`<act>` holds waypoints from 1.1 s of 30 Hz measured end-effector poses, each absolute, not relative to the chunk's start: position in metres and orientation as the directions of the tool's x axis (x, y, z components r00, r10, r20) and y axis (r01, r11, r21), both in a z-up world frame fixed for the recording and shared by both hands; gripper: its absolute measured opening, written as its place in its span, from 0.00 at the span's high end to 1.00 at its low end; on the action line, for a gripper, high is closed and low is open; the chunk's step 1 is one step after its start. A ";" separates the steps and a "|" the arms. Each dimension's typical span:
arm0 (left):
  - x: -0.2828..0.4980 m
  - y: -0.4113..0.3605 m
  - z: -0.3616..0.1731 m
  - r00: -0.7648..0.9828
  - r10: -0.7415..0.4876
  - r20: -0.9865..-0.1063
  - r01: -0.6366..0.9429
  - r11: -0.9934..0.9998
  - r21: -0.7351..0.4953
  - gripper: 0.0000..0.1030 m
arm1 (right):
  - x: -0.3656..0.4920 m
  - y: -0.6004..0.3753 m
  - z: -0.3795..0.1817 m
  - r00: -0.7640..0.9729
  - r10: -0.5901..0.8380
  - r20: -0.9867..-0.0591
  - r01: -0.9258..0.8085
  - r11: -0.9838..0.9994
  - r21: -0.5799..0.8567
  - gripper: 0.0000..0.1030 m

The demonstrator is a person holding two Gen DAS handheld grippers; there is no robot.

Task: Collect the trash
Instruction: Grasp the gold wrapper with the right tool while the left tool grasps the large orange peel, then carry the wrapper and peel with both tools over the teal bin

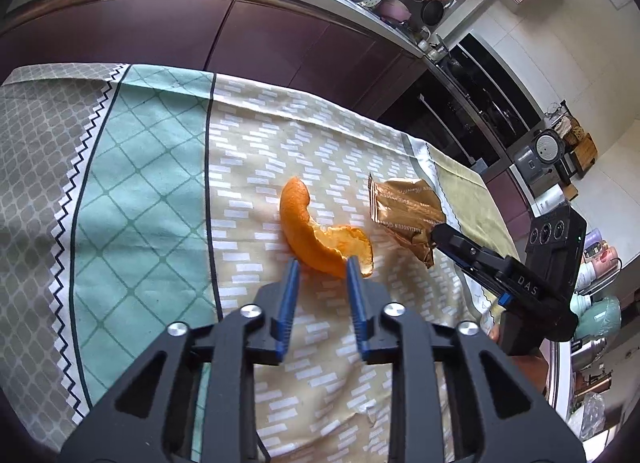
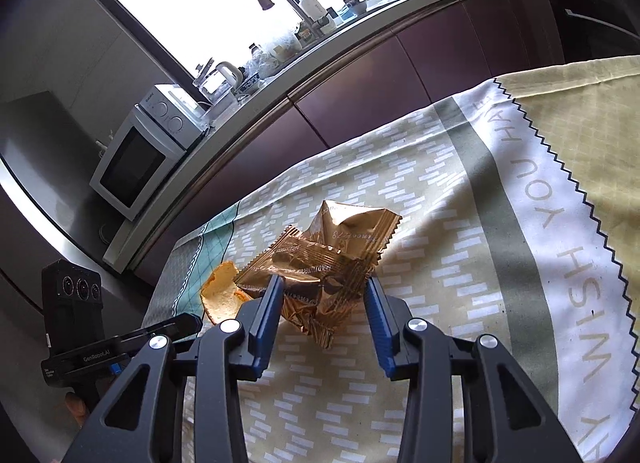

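Both claws released and straddling their targets on the tablecloth [image 1: 160, 167]: left gripper [image 1: 322, 269] around the orange peel [image 1: 316, 235], right gripper [image 2: 324, 291] around the gold wrapper [image 2: 332, 255]; close low, avoid pinching cloth.

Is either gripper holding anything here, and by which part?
Nothing is gripped yet. The left gripper straddles the orange peel's near end, the right gripper brackets the gold wrapper's near edge, both open.
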State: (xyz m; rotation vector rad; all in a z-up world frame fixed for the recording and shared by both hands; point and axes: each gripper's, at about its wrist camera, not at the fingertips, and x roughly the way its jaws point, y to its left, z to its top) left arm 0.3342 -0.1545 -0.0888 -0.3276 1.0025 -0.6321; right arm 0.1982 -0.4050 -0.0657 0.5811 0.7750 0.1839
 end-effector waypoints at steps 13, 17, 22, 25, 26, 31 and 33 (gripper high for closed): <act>0.359 -0.180 -0.099 0.353 -0.599 -0.719 0.302 0.800 -0.518 0.76 | 0.198 -0.405 -0.070 0.696 0.389 -0.604 0.033 0.823 0.567 0.62; 0.360 -0.176 -0.104 0.344 -0.602 -0.720 0.291 0.798 -0.528 0.85 | 0.196 -0.403 -0.072 0.691 0.395 -0.605 0.028 0.822 0.569 0.62; 0.352 -0.173 -0.106 0.350 -0.605 -0.715 0.313 0.795 -0.520 0.90 | 0.193 -0.402 -0.069 0.695 0.401 -0.596 0.021 0.818 0.574 0.62; 0.343 -0.169 -0.101 0.377 -0.591 -0.713 0.329 0.805 -0.493 0.91 | 0.190 -0.401 -0.066 0.699 0.407 -0.588 0.008 0.817 0.576 0.62; 0.341 -0.166 -0.100 0.384 -0.588 -0.712 0.332 0.807 -0.488 0.91 | 0.189 -0.401 -0.064 0.702 0.408 -0.584 0.003 0.818 0.576 0.62; 0.319 -0.150 -0.088 0.429 -0.577 -0.695 0.361 0.815 -0.455 0.92 | 0.179 -0.397 -0.058 0.708 0.426 -0.563 -0.033 0.817 0.576 0.62; 0.310 -0.139 -0.083 0.449 -0.572 -0.687 0.364 0.819 -0.444 0.92 | 0.175 -0.392 -0.055 0.710 0.434 -0.556 -0.048 0.816 0.576 0.62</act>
